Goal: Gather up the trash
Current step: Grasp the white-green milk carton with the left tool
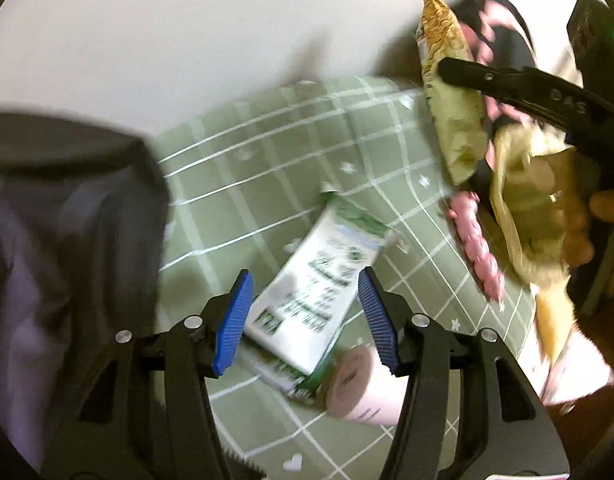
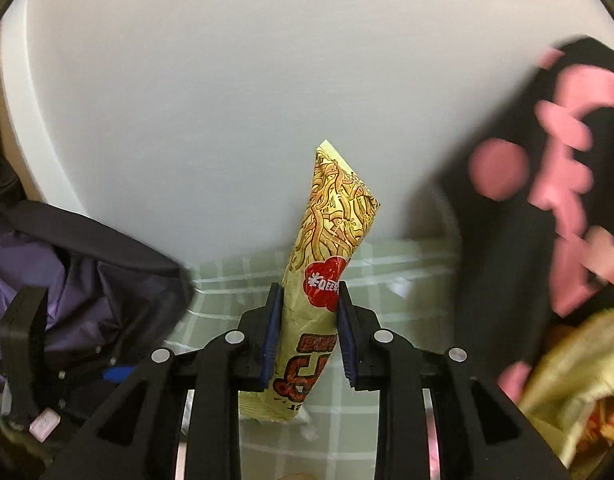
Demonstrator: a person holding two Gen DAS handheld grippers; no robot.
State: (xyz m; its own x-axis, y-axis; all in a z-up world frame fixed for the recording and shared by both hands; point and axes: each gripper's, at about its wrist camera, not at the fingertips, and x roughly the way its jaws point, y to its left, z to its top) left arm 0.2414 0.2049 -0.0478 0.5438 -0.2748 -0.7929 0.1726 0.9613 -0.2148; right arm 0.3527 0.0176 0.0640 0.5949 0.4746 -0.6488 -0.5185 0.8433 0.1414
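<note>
My right jaws point(image 2: 307, 328) grip the noodle wrapper point(image 2: 327, 248); left jaws point(image 1: 305, 320) hang released over the green-white packet point(image 1: 319, 276), uncollected.

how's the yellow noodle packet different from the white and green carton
The yellow noodle packet is yellow with a noodle print and a red badge; the white and green carton is white with green print. The packet is pinched upright in the right tool, off the cloth; the carton lies flat on the green checked cloth, between the left tool's open pads, not gripped. Both look like empty packaging.
</note>
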